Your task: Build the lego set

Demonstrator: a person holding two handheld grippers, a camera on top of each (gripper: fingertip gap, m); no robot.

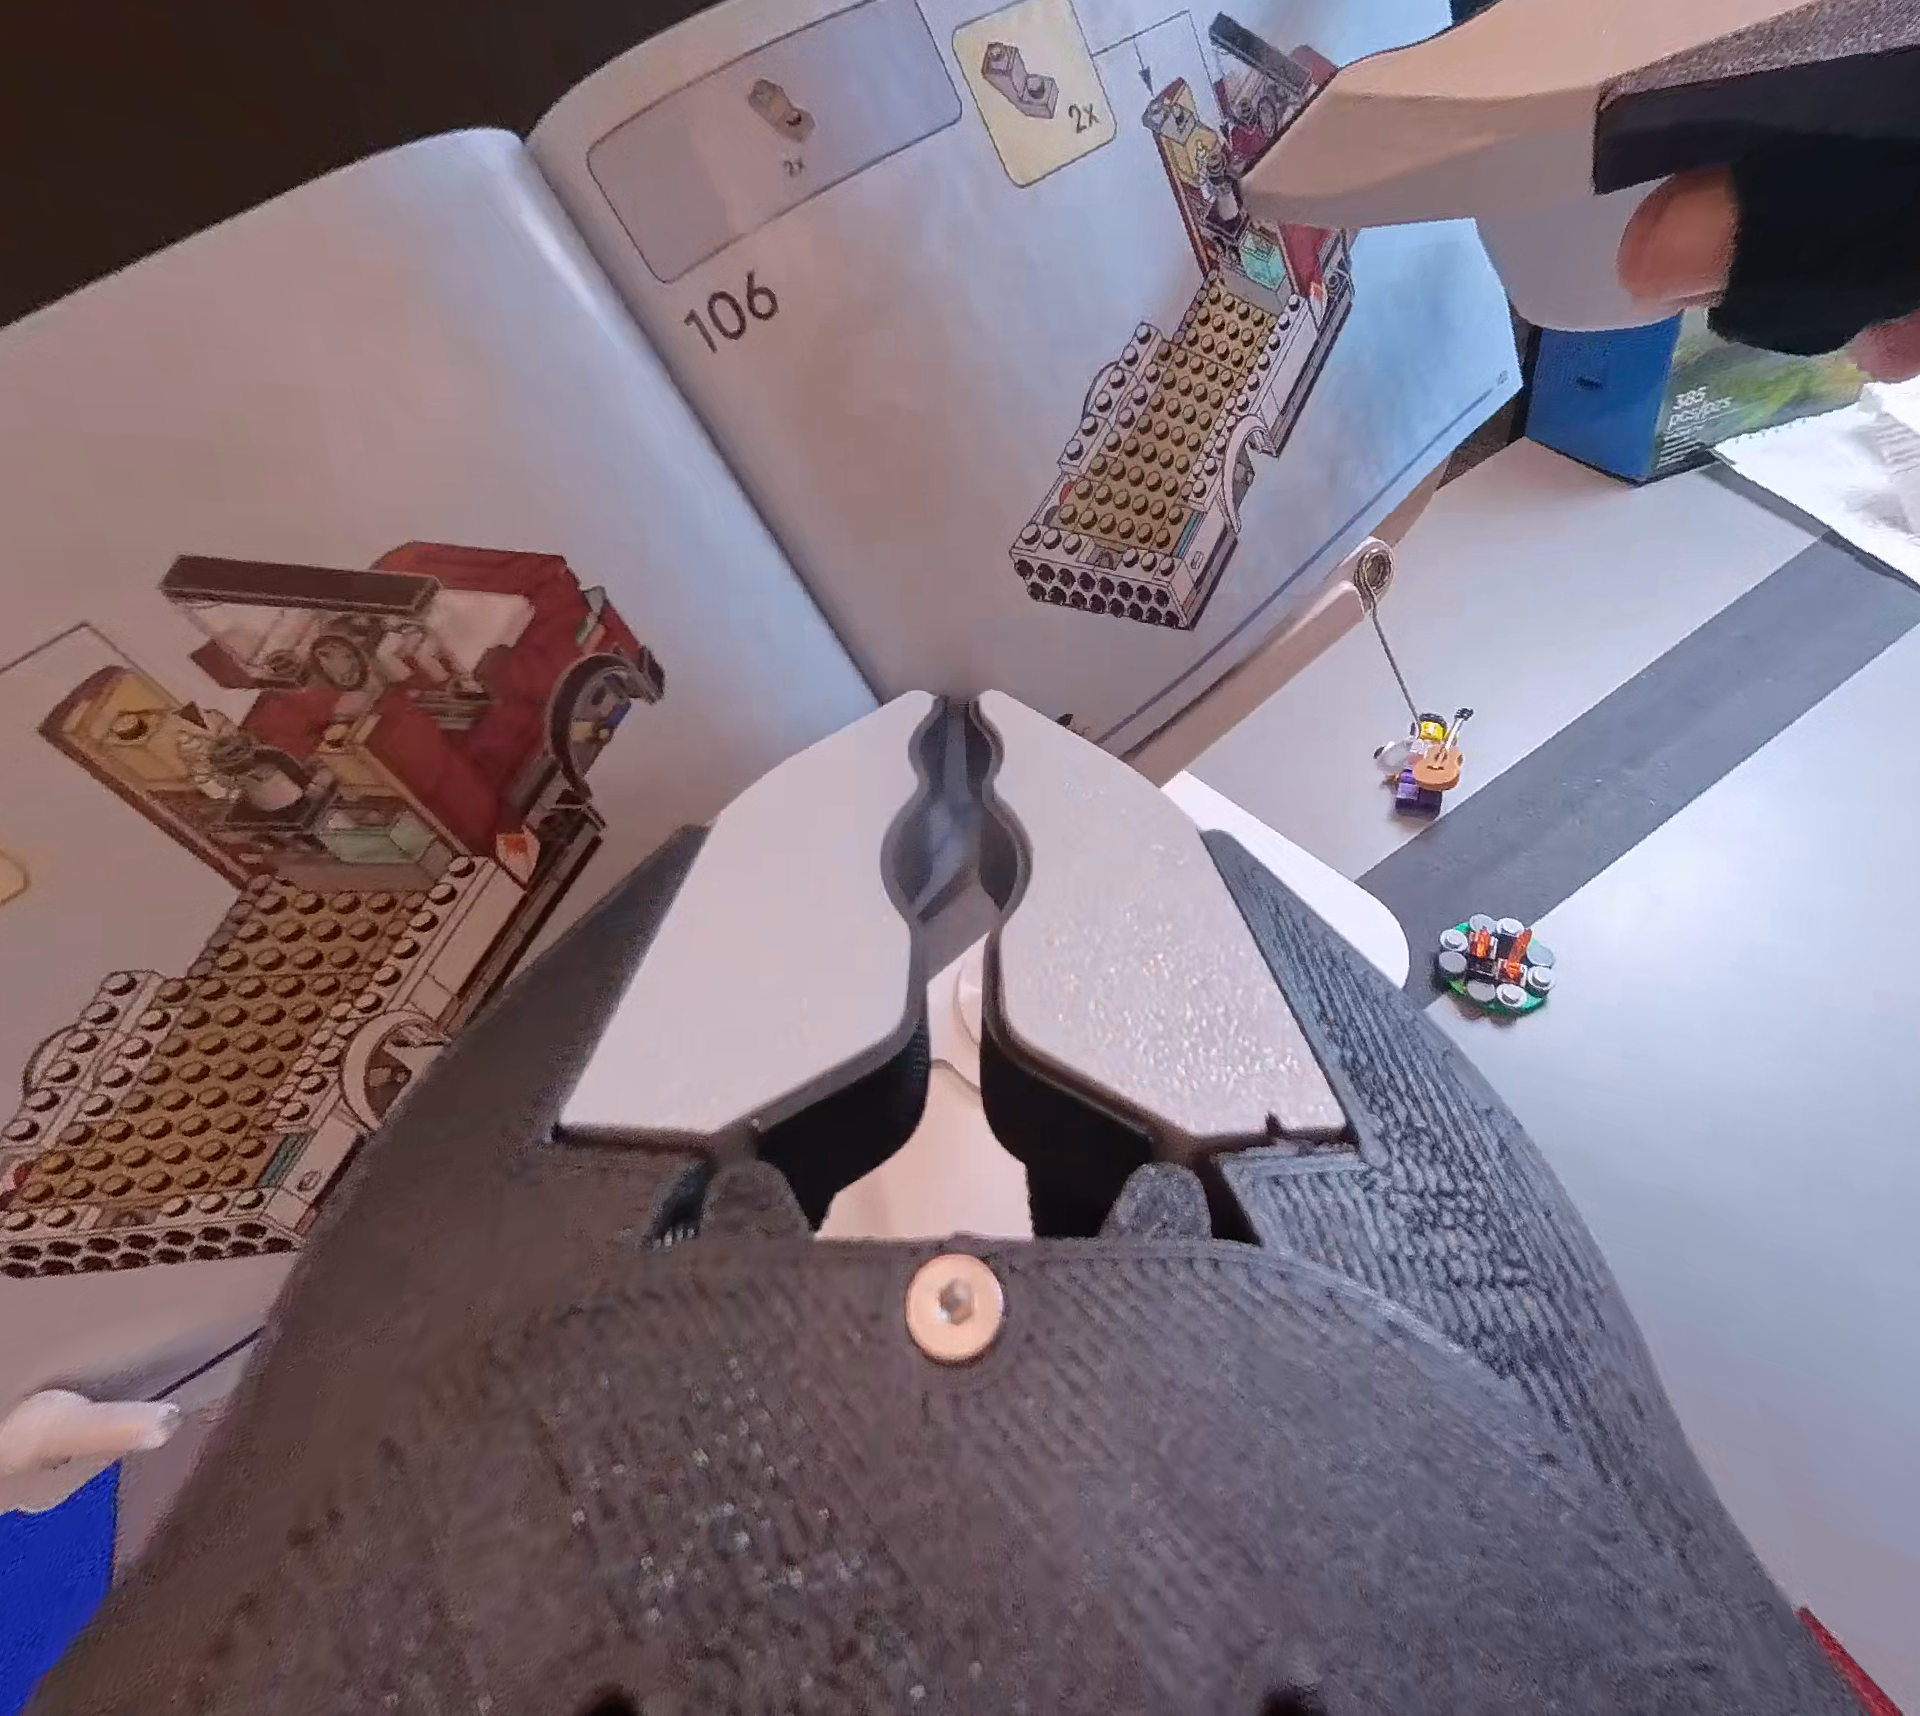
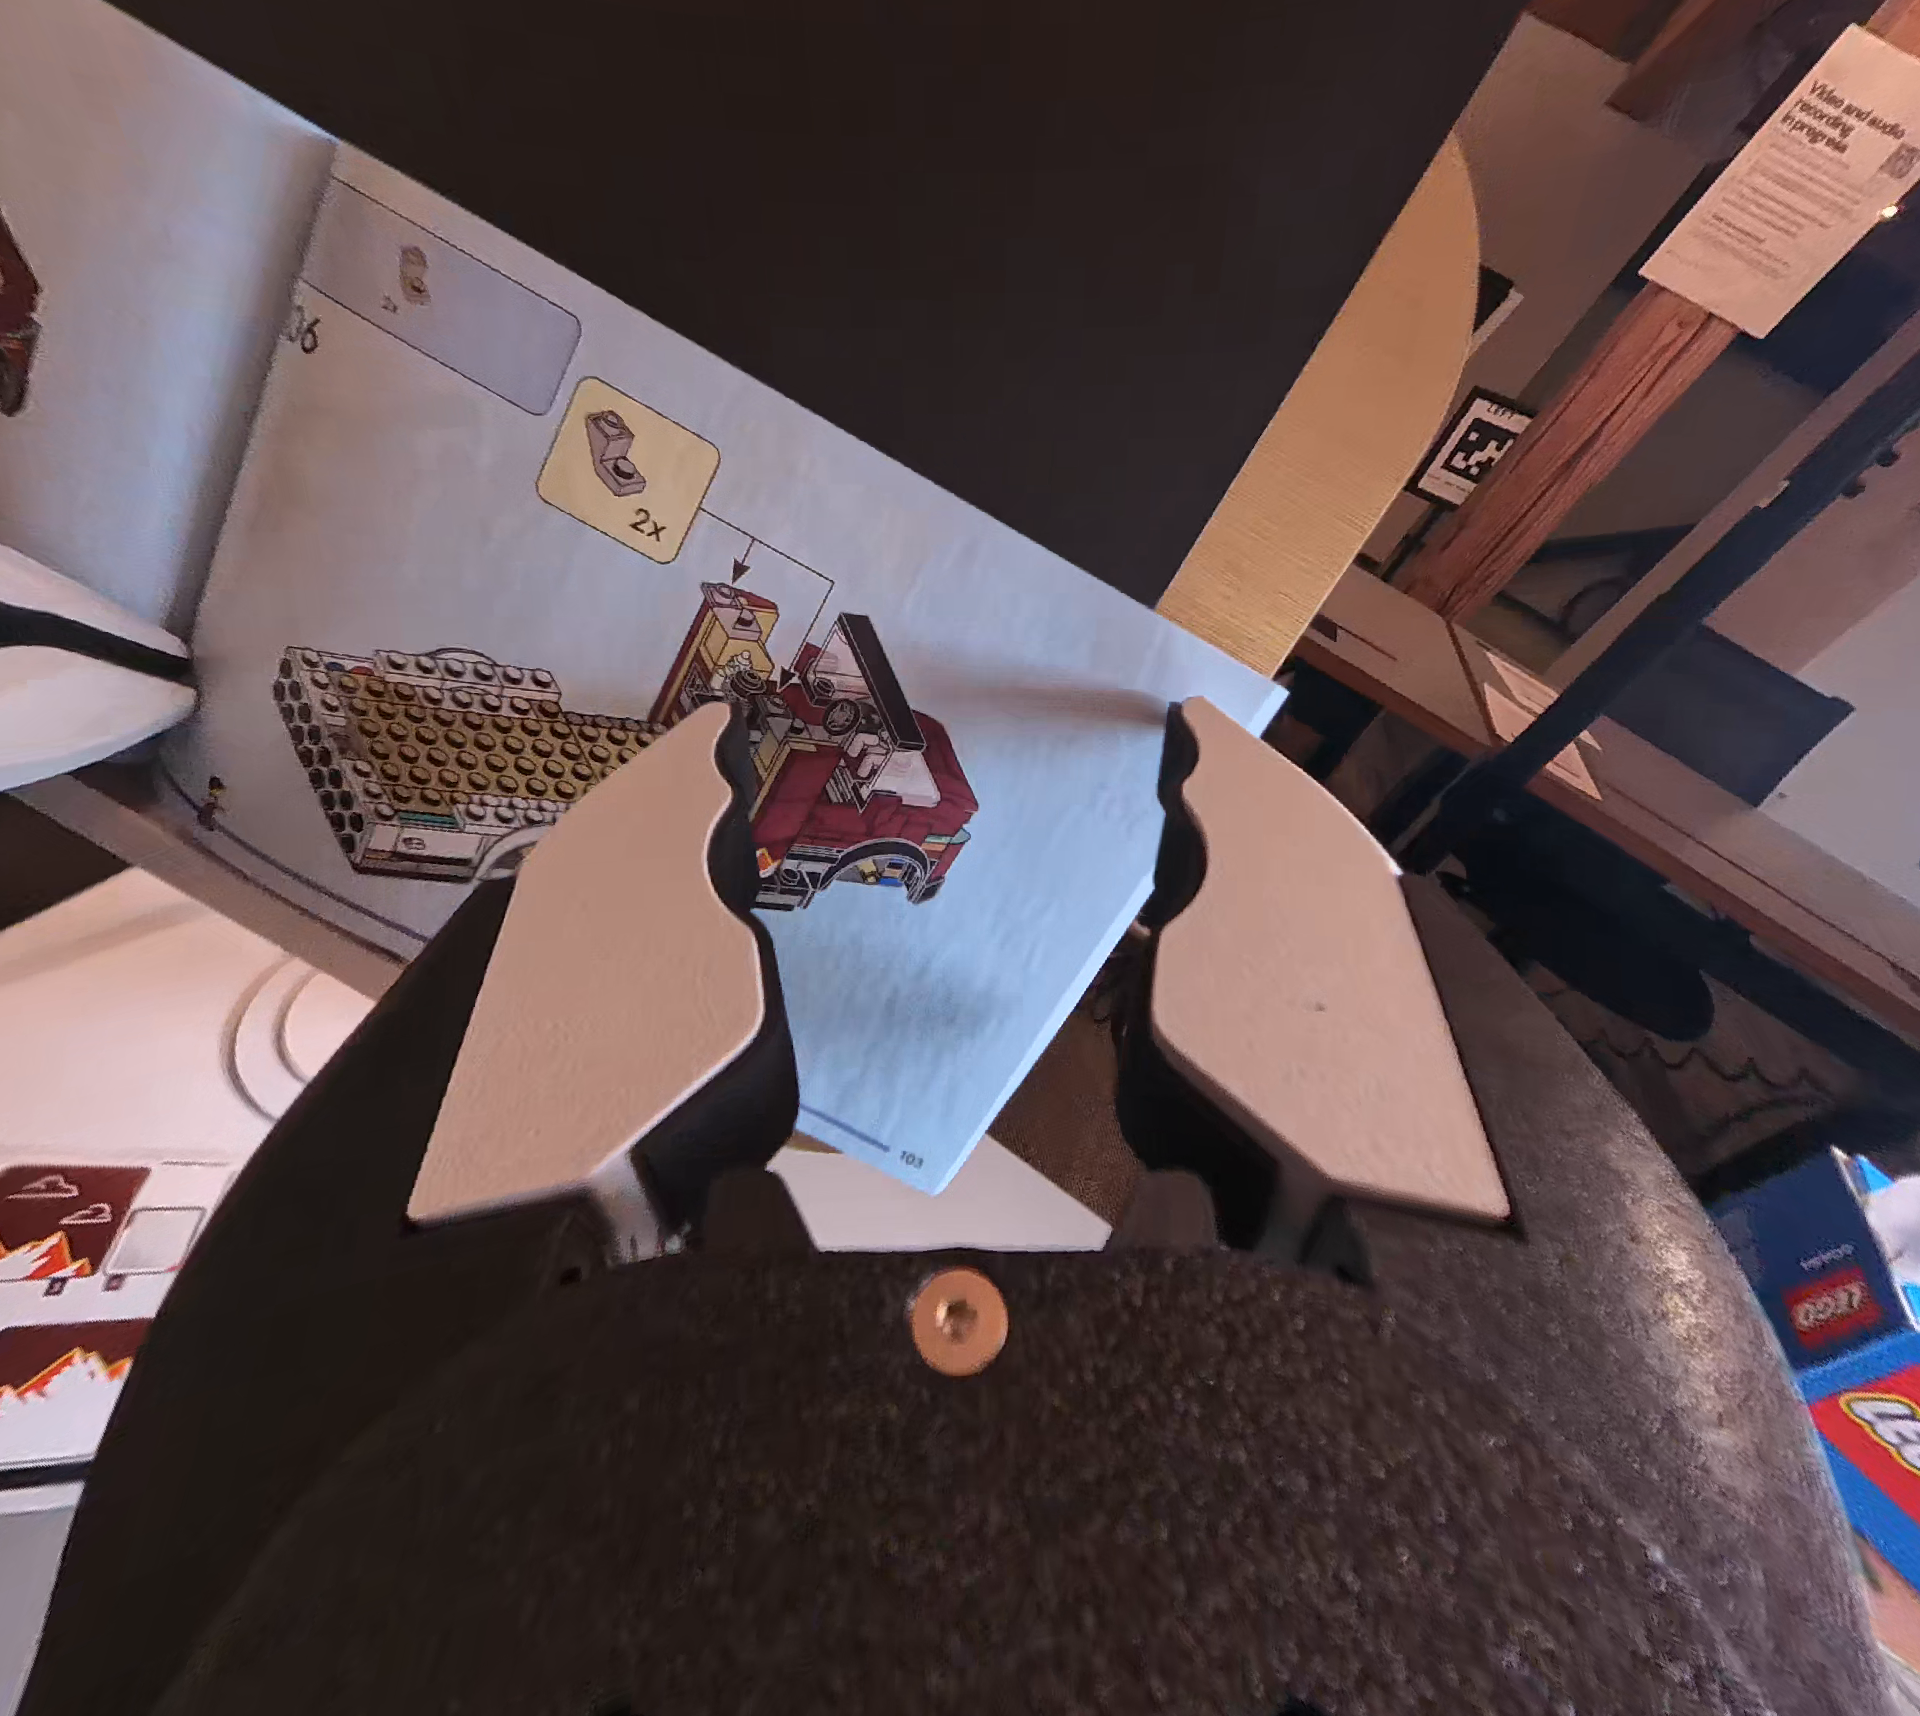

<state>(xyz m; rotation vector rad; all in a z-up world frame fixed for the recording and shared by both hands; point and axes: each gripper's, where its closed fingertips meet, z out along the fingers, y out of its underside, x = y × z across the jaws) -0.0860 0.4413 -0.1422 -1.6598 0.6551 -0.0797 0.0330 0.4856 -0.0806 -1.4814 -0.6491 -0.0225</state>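
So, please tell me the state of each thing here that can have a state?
Instruction booklet: open, lifted off the table.
Left gripper: shut on the booklet's lower edge.
Right gripper: open, holding nothing, in front of the right page.
Minifigure: assembled, on the table.
Small round build: assembled, flat on the table.

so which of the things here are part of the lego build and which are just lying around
Part of the build:
- instruction booklet, held up by the shut left hand-held gripper
- open right hand-held gripper at its right page
- minifigure
- round campfire piece
- sticker sheet

Lying about:
- lego box
- posted notice
- square marker tag
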